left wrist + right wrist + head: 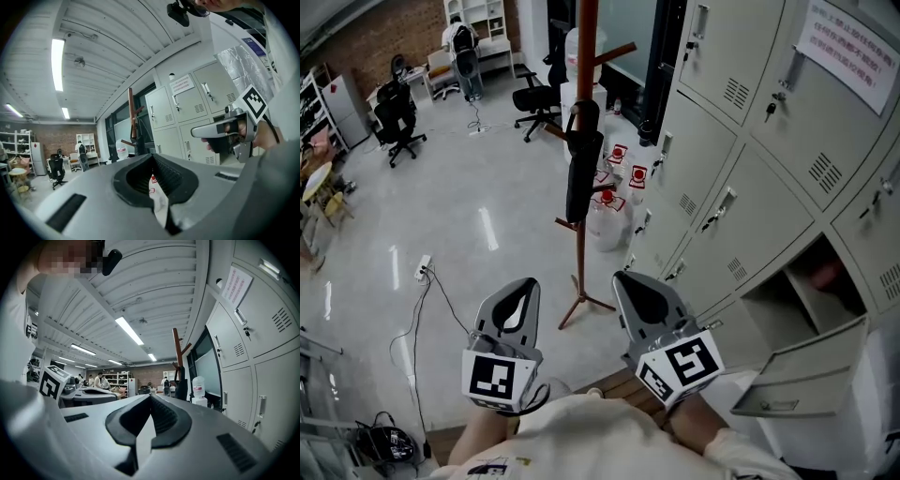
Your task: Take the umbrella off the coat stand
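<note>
The brown wooden coat stand (584, 56) rises beside the lockers, and a black folded umbrella (581, 164) hangs from one of its pegs. Both grippers are held low in front of me, well short of the stand and apart from it. My left gripper (525, 283) is shut and empty; my right gripper (624, 277) is also shut with nothing in it. In the left gripper view the stand (131, 110) and umbrella (138, 143) appear beyond the jaws (152, 157). In the right gripper view the stand (176, 348) and umbrella (182, 389) lie right of the jaw tips (150, 397).
Grey metal lockers (750, 141) line the right side, one low door (806, 375) hanging open. Water bottles (605, 211) crowd the stand's base. Office chairs (394, 117) stand farther back, and a power strip with cable (422, 272) lies on the floor to the left.
</note>
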The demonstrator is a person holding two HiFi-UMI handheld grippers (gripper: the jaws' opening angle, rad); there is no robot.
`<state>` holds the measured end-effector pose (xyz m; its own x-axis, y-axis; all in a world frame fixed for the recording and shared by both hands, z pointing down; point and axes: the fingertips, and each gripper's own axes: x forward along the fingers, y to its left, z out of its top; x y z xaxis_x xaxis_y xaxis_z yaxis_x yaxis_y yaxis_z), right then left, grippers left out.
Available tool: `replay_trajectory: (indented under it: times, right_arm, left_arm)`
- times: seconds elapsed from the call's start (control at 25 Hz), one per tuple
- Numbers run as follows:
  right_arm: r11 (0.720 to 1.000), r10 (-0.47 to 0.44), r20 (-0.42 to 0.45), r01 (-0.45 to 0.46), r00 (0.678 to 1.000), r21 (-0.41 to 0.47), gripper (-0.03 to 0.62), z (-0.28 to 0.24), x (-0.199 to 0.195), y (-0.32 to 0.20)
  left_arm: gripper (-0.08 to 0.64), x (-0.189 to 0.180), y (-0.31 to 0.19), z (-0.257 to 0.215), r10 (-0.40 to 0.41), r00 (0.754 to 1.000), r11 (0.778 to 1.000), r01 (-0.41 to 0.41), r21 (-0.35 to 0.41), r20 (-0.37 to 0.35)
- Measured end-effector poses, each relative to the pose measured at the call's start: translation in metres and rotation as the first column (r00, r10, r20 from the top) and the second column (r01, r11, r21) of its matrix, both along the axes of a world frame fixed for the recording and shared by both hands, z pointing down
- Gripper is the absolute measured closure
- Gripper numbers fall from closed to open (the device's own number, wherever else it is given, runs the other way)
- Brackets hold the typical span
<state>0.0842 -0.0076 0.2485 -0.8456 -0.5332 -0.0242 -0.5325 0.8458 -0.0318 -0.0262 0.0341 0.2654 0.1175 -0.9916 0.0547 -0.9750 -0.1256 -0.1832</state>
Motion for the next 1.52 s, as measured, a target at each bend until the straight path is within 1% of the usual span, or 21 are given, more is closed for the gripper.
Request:
replay_trajectory:
  times: [0.24, 0.44, 0.6, 0.84, 0.96, 1.24, 1.4, 1.52]
  right_arm:
    - [1.0, -0.025, 0.002, 0.025, 1.0, -0.013, 0.584, 0.008, 0.0, -0.012]
    - [1.0, -0.025, 0.018, 0.025, 1.0, 0.003, 0.584, 0.018, -0.004, -0.023]
    - [1.0, -0.013, 0.028, 0.013, 1.0, 0.016, 0.584, 0.037, -0.008, -0.033]
    - [0.999, -0.012, 0.017, 0.011, 1.0, 0.034, 0.584, 0.066, -0.026, -0.048]
    - [0.999, -0.004, 0.017, 0.003, 1.0, 0.042, 0.584, 0.074, -0.038, -0.059]
    - [0.999, 0.017, 0.014, -0.017, 1.0, 0.051, 0.584, 0.073, -0.062, -0.081]
    - [0.997, 0.041, 0.029, -0.043, 0.999, 0.067, 0.584, 0.065, -0.072, -0.095]
    - [0.996, 0.033, 0.062, -0.038, 0.998, 0.084, 0.583, 0.056, -0.081, -0.103]
  left_arm:
    - [0.552, 0.001, -0.006, 0.008, -0.027, 1.0, 1.0, 0.027, -0.015, 0.007]
    - [0.552, 0.002, -0.017, 0.019, -0.013, 1.0, 1.0, 0.013, 0.005, 0.023]
    - [0.552, -0.002, -0.03, 0.037, -0.006, 1.0, 1.0, 0.005, 0.023, 0.026]
    - [0.552, -0.021, -0.049, 0.07, -0.004, 1.0, 1.0, 0.004, 0.018, 0.014]
    - [0.552, -0.034, -0.061, 0.08, -0.001, 1.0, 1.0, 0.0, 0.023, 0.02]
    - [0.552, -0.066, -0.08, 0.076, -0.003, 1.0, 0.999, 0.003, 0.034, 0.018]
    - [0.552, -0.074, -0.093, 0.072, 0.024, 0.999, 0.999, -0.025, 0.043, 0.026]
    - [0.552, -0.079, -0.106, 0.07, 0.054, 0.998, 0.997, -0.055, 0.047, 0.029]
